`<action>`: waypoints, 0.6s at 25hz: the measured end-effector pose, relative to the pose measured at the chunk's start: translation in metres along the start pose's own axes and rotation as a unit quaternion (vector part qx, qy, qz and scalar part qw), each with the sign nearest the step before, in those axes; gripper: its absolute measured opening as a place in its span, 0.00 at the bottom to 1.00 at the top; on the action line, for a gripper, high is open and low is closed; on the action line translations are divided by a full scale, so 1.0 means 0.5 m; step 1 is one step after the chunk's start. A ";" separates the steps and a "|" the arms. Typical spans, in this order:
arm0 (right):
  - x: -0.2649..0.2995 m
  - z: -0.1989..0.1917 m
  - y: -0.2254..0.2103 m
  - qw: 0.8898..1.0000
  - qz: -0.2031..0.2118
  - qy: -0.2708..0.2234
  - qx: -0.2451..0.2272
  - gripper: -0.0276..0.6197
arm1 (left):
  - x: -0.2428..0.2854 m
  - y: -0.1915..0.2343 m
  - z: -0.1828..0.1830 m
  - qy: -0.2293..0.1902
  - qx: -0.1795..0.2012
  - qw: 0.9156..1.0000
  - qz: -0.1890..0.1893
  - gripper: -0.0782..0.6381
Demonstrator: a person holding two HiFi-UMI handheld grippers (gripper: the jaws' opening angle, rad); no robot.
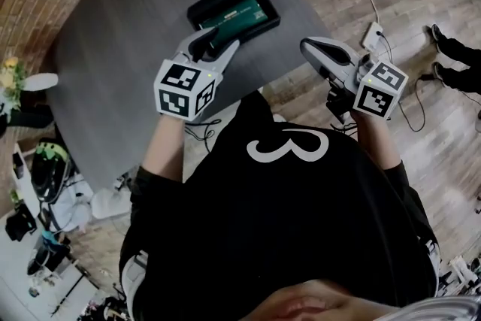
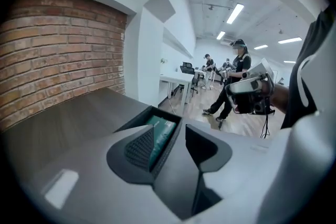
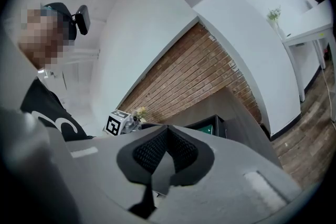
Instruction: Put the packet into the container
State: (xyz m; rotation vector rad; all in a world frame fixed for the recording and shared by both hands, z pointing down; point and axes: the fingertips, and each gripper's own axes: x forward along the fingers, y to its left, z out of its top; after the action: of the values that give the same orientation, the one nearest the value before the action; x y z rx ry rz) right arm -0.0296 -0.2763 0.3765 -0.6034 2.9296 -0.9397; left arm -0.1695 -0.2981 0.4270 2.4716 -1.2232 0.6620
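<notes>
A green packet point(image 1: 239, 15) lies flat inside a black rectangular container point(image 1: 201, 8) on the dark grey table point(image 1: 113, 64). My left gripper point(image 1: 216, 41) hovers just in front of the container, its jaws apart with nothing between them. In the left gripper view the packet point(image 2: 160, 132) shows in the container point(image 2: 137, 119) through the gap of the left gripper point(image 2: 169, 135). My right gripper point(image 1: 306, 46) hangs to the right past the table's edge, jaws together and empty. The right gripper point(image 3: 167, 132) view shows the container point(image 3: 219, 124) further off.
The table's rounded edge runs just right of the container, and wooden floor point(image 1: 421, 131) lies beyond it. A power strip with cables point(image 1: 373, 32) and a person's shoes point(image 1: 451, 49) are on the floor. A brick wall point(image 2: 58, 65) backs the table. Flowers point(image 1: 9, 75) stand far left.
</notes>
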 end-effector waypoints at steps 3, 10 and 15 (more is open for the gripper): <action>0.001 0.005 0.025 1.000 0.010 0.011 -0.023 0.05 | -0.039 -0.044 0.019 -0.032 -0.041 0.999 -0.006 0.31; -0.015 -0.024 0.095 0.998 0.044 0.021 -0.049 0.05 | -0.118 -0.167 0.034 -0.103 -0.103 0.989 -0.036 0.13; -0.018 -0.028 0.128 0.995 0.055 0.018 -0.076 0.05 | -0.152 -0.208 0.042 -0.140 -0.134 0.980 -0.043 0.12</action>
State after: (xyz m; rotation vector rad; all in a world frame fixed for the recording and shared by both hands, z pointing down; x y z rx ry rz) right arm -0.0458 -0.2172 0.3510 -0.4281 3.0491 -0.7300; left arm -0.1205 -0.1960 0.3624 2.4243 -1.2015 0.1168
